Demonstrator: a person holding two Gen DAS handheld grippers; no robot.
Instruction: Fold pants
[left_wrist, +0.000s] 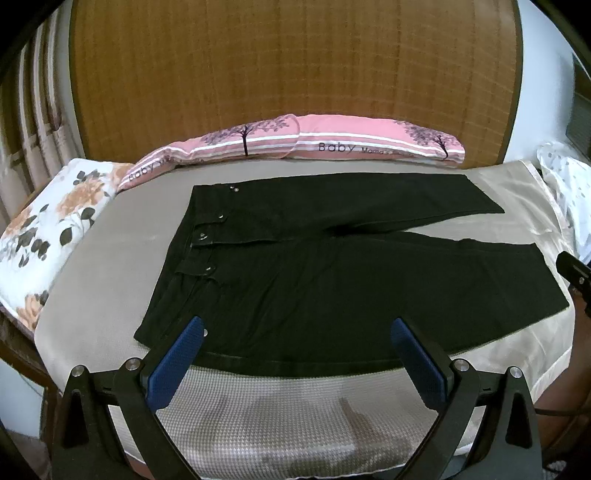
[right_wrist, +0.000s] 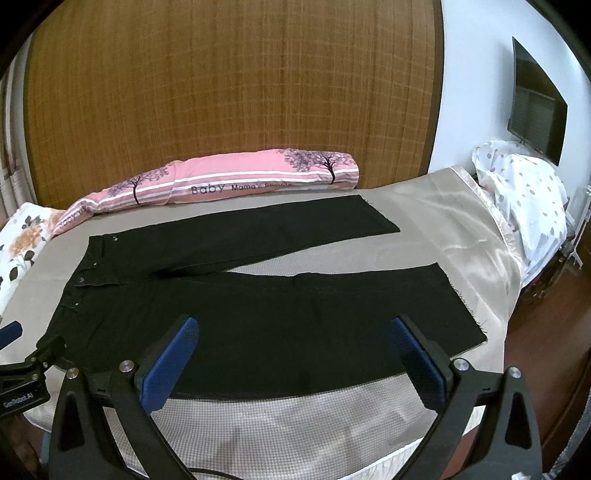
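Observation:
Black pants (left_wrist: 314, 280) lie flat and unfolded on the bed, waist with metal buttons (left_wrist: 202, 236) to the left, the two legs spread to the right. They also show in the right wrist view (right_wrist: 258, 314). My left gripper (left_wrist: 297, 332) is open and empty, hovering over the near edge of the pants by the waist side. My right gripper (right_wrist: 293, 332) is open and empty over the near leg. The left gripper also shows at the left edge of the right wrist view (right_wrist: 22, 354).
A beige bed sheet (left_wrist: 295, 413) covers the bed. A pink pillow (left_wrist: 295, 144) lies along the wooden headboard (left_wrist: 295, 74). A floral pillow (left_wrist: 48, 229) sits at left, a white spotted pillow (right_wrist: 524, 199) at right. A TV (right_wrist: 535, 107) hangs on the wall.

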